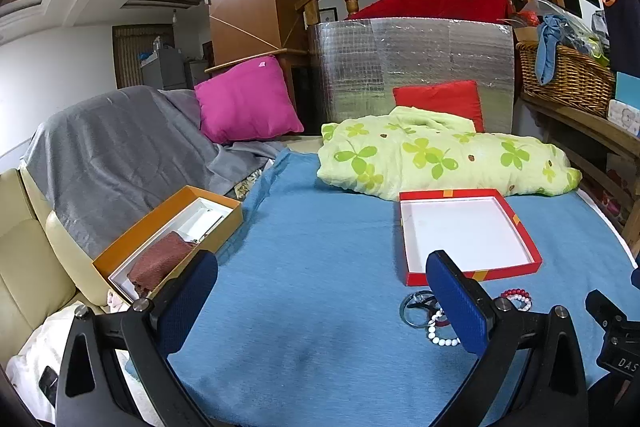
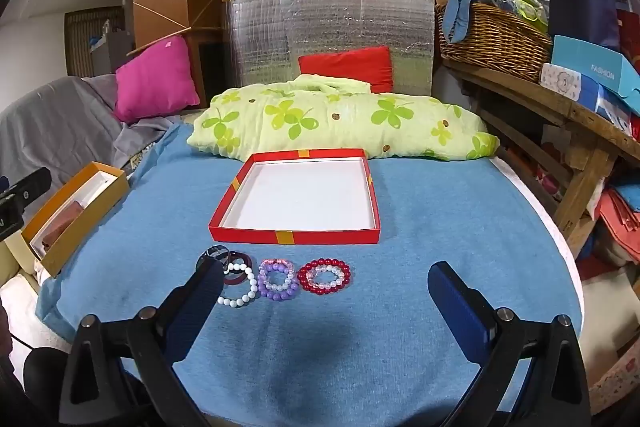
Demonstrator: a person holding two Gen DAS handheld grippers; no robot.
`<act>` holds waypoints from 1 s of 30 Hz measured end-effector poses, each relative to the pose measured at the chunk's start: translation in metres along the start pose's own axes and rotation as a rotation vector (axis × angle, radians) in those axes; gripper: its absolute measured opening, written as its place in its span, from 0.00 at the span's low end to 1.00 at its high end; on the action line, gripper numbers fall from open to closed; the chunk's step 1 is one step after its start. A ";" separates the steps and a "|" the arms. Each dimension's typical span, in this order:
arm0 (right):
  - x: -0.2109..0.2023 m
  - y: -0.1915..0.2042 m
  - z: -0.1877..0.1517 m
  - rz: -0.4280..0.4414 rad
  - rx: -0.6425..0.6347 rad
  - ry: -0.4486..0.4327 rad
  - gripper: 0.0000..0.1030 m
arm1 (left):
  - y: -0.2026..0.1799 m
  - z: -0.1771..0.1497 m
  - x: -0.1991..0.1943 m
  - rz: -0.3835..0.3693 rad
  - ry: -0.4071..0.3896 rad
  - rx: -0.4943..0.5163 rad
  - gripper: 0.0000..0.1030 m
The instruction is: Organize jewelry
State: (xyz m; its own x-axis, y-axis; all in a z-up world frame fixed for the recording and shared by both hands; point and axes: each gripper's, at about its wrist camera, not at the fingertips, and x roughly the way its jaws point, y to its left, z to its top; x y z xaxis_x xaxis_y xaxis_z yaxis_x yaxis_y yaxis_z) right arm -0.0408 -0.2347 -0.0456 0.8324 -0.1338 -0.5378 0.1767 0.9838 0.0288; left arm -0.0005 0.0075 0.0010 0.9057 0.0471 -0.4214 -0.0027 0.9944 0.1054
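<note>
Red box [image 2: 296,233], bracelets lined up in front of it

Both grippers, left [image 1: 320,311] and right [image 2: 326,307], hover over the blue blanket [image 2: 440,227] with fingers spread wide, holding nothing. White bracelet [image 2: 240,287], purple bracelet [image 2: 278,281] and red bracelet [image 2: 325,277] sit just in front of the empty open box; orange box [image 2: 76,211] is off left.

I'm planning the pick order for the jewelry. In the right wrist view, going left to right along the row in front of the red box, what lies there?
Dark bangles → white bead bracelet → purple bead bracelet → red bead bracelet, the last with a pale bead ring inside it.
</note>
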 end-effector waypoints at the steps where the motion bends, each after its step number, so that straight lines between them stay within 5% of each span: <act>1: 0.000 0.000 0.000 -0.002 0.000 0.001 1.00 | -0.001 0.000 0.001 -0.003 0.002 0.001 1.00; 30: 0.021 -0.003 0.004 -0.020 0.008 0.019 1.00 | -0.014 -0.005 0.036 -0.037 0.046 0.038 1.00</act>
State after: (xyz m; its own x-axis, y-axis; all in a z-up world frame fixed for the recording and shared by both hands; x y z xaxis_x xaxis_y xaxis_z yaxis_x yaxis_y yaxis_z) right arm -0.0217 -0.2408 -0.0536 0.8184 -0.1515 -0.5543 0.1978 0.9800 0.0242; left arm 0.0297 -0.0044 -0.0201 0.8846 0.0158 -0.4661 0.0470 0.9913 0.1228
